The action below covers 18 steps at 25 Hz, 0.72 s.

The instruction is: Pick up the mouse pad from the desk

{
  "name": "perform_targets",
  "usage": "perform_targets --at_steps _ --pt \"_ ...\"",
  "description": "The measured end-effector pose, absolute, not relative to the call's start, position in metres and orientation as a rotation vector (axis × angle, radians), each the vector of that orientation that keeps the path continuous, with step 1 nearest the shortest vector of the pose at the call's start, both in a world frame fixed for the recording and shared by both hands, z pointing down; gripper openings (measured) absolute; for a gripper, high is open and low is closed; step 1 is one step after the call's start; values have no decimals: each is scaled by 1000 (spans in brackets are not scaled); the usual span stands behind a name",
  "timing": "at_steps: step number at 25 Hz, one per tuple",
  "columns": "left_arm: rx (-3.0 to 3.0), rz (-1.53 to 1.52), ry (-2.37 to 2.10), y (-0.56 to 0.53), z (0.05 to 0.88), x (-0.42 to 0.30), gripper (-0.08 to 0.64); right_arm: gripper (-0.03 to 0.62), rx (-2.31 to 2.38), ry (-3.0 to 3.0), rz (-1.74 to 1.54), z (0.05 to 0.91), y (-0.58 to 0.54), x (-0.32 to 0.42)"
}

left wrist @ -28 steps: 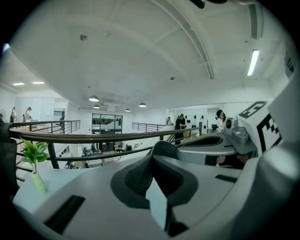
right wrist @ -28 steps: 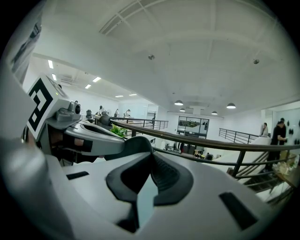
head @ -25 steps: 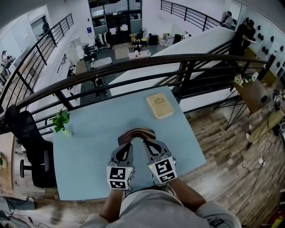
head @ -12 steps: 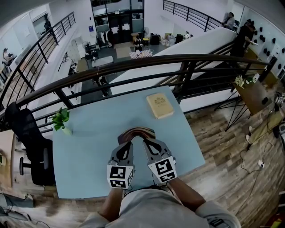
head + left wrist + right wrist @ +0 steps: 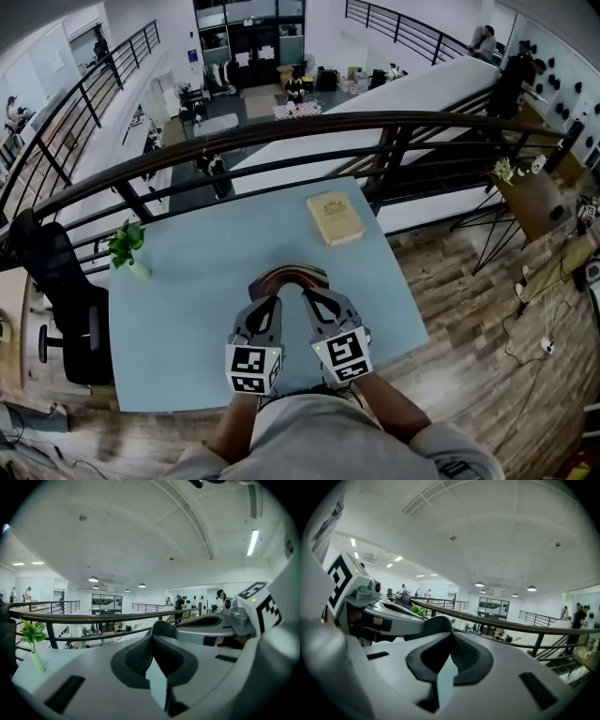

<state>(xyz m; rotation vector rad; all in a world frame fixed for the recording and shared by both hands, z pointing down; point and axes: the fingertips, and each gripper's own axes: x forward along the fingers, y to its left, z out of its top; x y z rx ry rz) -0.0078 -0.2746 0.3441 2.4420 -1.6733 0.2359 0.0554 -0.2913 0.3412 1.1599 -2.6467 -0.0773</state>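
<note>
The mouse pad (image 5: 288,277), brown with a striped edge, is bent into an arch just above the light blue desk (image 5: 178,309), near its front middle. My left gripper (image 5: 266,302) is shut on the pad's left end and my right gripper (image 5: 307,298) is shut on its right end. Both sit side by side, tips pointing away from me. In the left gripper view the jaws (image 5: 151,641) are pressed together, with the dark pad (image 5: 165,626) curving off to the right. In the right gripper view the jaws (image 5: 450,641) are closed too, and the pad (image 5: 433,623) curves off to the left.
A tan book (image 5: 335,217) lies at the desk's far right. A small green plant in a vase (image 5: 125,248) stands at the far left. A dark railing (image 5: 281,141) runs behind the desk above a lower floor. A black chair (image 5: 56,291) stands to the left.
</note>
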Motion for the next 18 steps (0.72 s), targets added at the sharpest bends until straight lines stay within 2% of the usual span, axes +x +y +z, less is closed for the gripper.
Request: perform_targets --at_steps 18 --pt "2441 237 -1658 -267 345 3 25 17 1168 -2637 -60 342 -284 70"
